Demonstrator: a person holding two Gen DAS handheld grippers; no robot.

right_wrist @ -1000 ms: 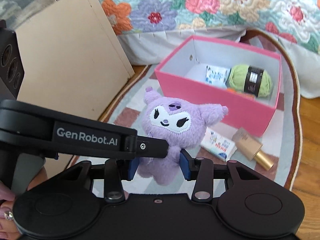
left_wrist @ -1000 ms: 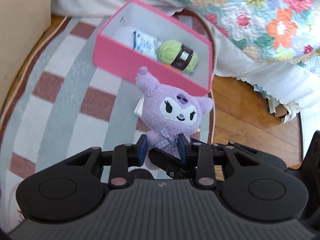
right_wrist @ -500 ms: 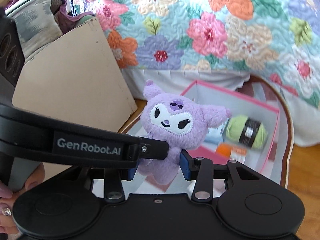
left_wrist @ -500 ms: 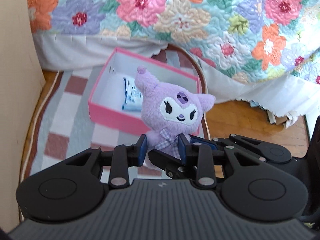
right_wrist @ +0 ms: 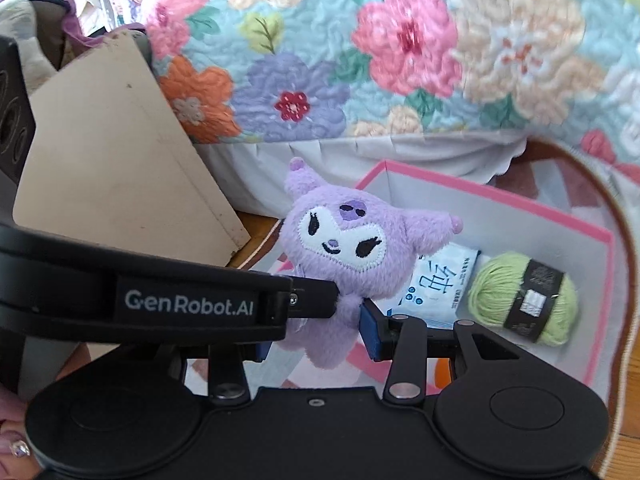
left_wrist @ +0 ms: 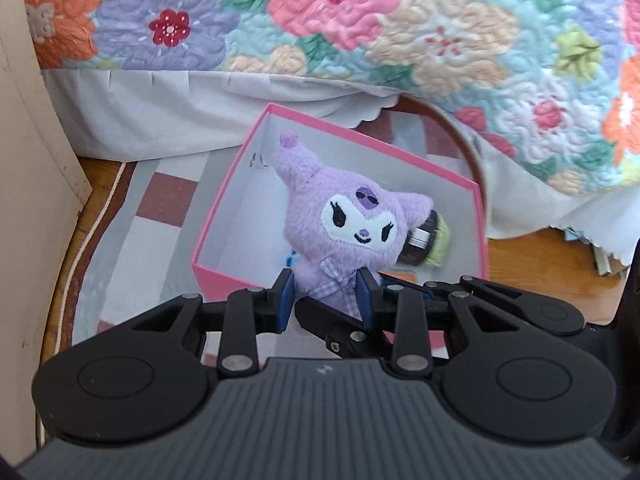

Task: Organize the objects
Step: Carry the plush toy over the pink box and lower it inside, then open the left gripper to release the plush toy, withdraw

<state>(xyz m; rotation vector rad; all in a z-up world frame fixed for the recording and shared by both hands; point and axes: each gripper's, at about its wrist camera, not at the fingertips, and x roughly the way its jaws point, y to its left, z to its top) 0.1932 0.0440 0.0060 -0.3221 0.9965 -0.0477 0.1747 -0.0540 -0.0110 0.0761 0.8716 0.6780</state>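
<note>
A purple plush doll with a white face is held in the air over the open pink box. My left gripper is shut on its lower body, and my right gripper is shut on it too. In the right wrist view the doll hangs above the box's left part, with the pink box behind it. Inside the box lie a green yarn ball and a white-blue packet. The left gripper's finger crosses in front of the right camera.
The box stands on a striped rug on a wooden floor. A bed with a flowered quilt rises just behind it. A beige board leans at the left.
Both grippers have carried the doll up from the rug and forward over the box. The tube and gold bottle on the rug have dropped out of view.
</note>
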